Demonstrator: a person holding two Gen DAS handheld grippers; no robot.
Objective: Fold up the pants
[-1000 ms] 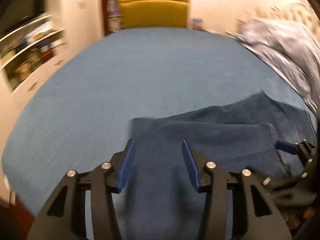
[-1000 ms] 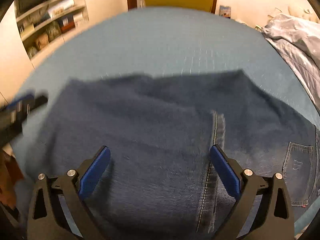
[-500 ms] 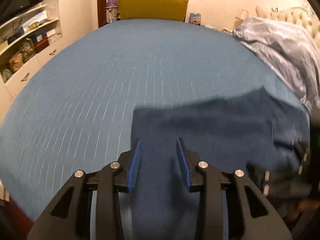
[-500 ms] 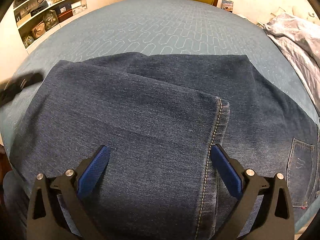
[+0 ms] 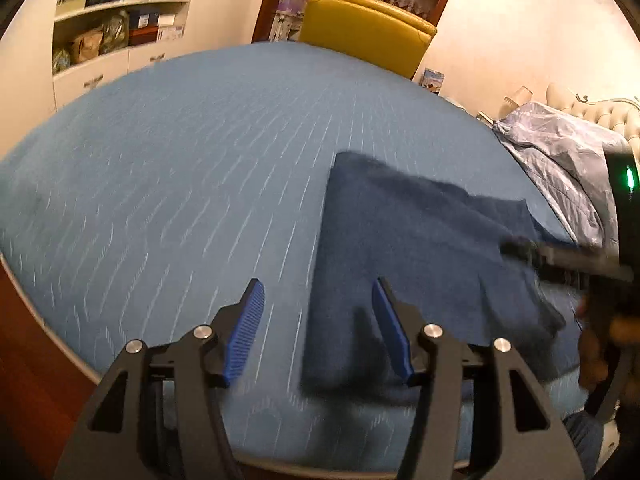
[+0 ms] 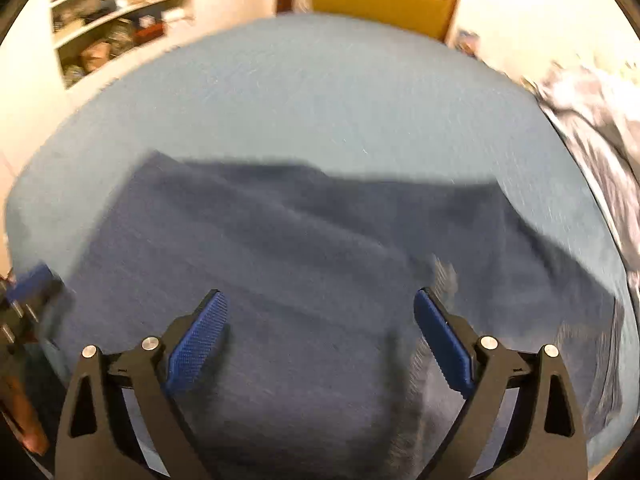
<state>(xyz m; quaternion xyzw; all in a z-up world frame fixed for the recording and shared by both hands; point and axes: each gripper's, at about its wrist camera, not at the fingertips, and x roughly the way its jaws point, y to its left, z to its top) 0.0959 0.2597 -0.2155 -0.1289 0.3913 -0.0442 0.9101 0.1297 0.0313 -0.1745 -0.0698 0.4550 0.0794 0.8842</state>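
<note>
While the dark blue denim jeans (image 6: 304,280) lie folded on the bed (image 5: 192,168), both views are smeared by motion blur, so the weave reads only as a soft, matte nap. From the right wrist the jeans form a broad, roughly rectangular slab with a second layer showing behind its far edge and a pale stitched hem running down the near right side. From the left wrist the same jeans (image 5: 408,256) sit toward the right of the bed, their left edge straight and their far left corner squared.

Quilted, the bed's cover is a lighter blue fabric crossed by thin pale stitch lines.

Black, angular plastic arms with round metal bolts carry the left gripper (image 5: 320,328), whose ribbed blue fingers (image 5: 244,332) stand apart and are opening; the left edge of the jeans falls between them, with no pad pressing on cloth. On the right gripper (image 6: 320,340) the ribbed blue fingers (image 6: 198,340) are spread wide over the denim and are closing, gripping nothing.

Beyond the bed stand a glossy yellow padded chair (image 5: 364,44), white shelves (image 5: 116,20) with blurred boxes, and, at the right, a crumpled, shiny grey-blue duvet (image 5: 560,152).
</note>
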